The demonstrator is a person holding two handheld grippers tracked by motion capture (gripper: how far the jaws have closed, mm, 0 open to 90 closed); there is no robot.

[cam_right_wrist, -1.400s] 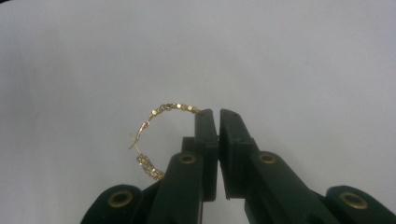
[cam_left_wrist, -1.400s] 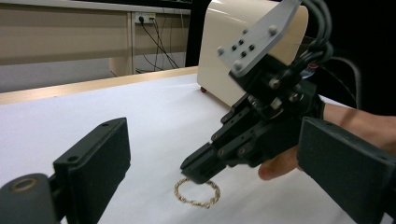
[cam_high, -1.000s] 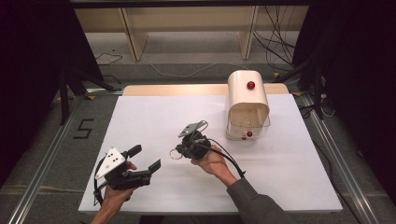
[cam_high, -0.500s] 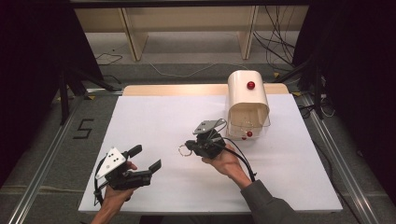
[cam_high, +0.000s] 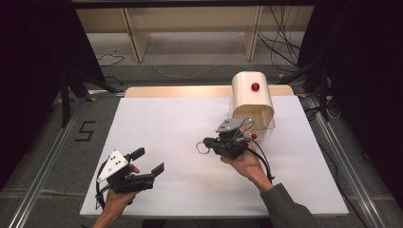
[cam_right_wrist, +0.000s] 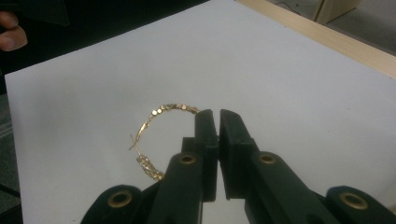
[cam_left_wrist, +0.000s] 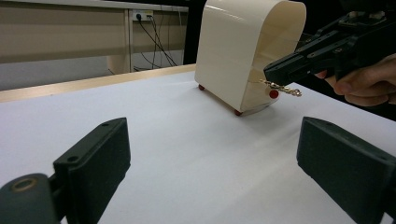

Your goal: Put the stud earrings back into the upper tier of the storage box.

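Gold bracelet (cam_right_wrist: 154, 135) first, since it is what the work turns on: a thin ring of small gold beads, pinched at one side between the closed jaws of the right gripper (cam_high: 211, 142) and held up off the table. The high view shows it (cam_high: 202, 148) above the middle of the white sheet, a little toward the right edge, with most of the ring sticking out free beyond the jaw tips.

By size, the white tabletop (cam_high: 180, 118) comes first, a pale sheet over a wooden board whose bare strip shows along the far edge. Next is the cream, arch-topped box (cam_high: 252, 102) standing near the far right corner, its open mouth facing the near edge, with a red knob (cam_high: 255, 86) on top and small red feet under it. In the left gripper view the box (cam_left_wrist: 233, 51) stands just behind the bracelet (cam_left_wrist: 282, 88), which hangs in front of the open mouth but apart from it.

The right hand (cam_high: 244, 164) carries its gripper just in front of that box. The left gripper (cam_high: 149, 161) sits near the near left corner in the left hand (cam_high: 116, 199), its jaws spread wide with only bare sheet between them, well apart from the bracelet.
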